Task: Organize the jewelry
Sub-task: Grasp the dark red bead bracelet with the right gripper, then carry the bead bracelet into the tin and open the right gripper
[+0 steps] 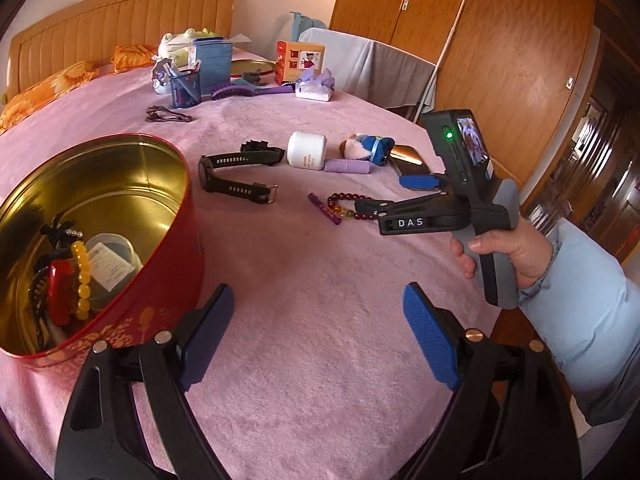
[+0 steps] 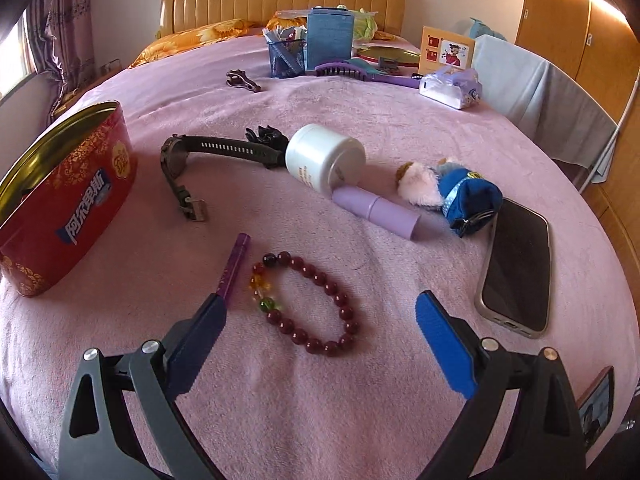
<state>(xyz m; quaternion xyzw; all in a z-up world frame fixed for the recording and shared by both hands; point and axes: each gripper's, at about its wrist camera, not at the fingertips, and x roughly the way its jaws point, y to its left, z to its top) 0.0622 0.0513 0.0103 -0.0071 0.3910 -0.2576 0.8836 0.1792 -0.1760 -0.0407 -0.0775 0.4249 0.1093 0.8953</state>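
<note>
A red round tin (image 1: 172, 264) with a gold inside stands open at the left; it holds a yellow bead bracelet (image 1: 82, 276), a red hair clip and a small jar. It also shows in the right wrist view (image 2: 76, 196). A dark red bead bracelet (image 2: 316, 304) lies on the pink blanket between the open fingers of my right gripper (image 2: 320, 312), which hovers just above it. A black watch (image 2: 188, 160) lies beyond. My left gripper (image 1: 316, 312) is open and empty beside the tin. The right gripper also shows in the left wrist view (image 1: 384, 196).
A thin purple stick (image 2: 234, 268) lies next to the red bracelet. A white jar (image 2: 324, 156), purple tube (image 2: 376, 208), plush keychain (image 2: 444, 188) and phone (image 2: 516, 264) lie to the right. A dark hair clip (image 2: 242, 80), pen cup, boxes, brush and tissues sit far back.
</note>
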